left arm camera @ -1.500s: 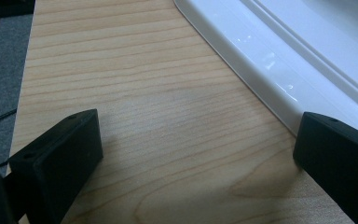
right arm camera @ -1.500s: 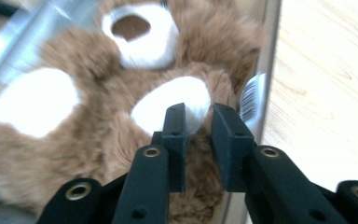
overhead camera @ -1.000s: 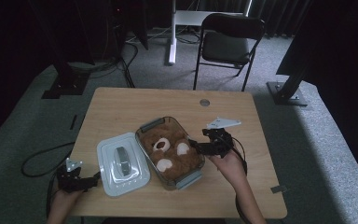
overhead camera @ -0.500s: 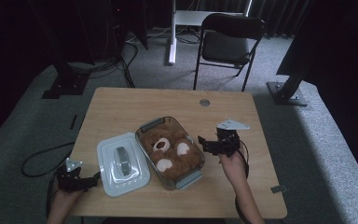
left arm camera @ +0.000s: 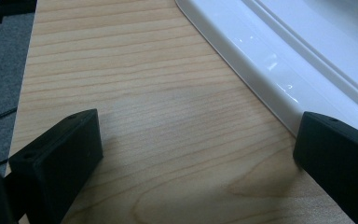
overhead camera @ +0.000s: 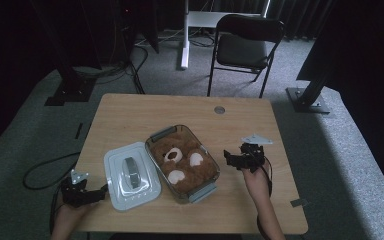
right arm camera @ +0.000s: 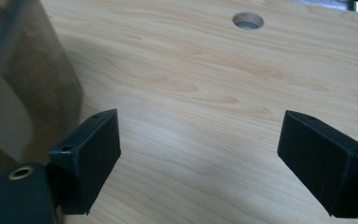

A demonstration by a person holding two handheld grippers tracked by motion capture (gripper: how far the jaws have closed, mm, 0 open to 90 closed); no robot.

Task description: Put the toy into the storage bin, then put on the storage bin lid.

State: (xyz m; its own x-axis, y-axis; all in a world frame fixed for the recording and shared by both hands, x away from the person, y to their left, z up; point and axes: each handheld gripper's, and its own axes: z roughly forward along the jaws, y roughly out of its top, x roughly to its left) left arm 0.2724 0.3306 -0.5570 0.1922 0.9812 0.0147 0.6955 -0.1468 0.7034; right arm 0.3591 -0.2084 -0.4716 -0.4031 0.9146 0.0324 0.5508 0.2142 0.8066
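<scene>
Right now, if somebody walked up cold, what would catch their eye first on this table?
First, the clear container at the middle of the table, packed with a brown plush toy with white patches. Its white lid lies flat just to the left of it. A left gripper at the lid's near corner and a right gripper beside the container both hold their jaws open on nothing.
</scene>
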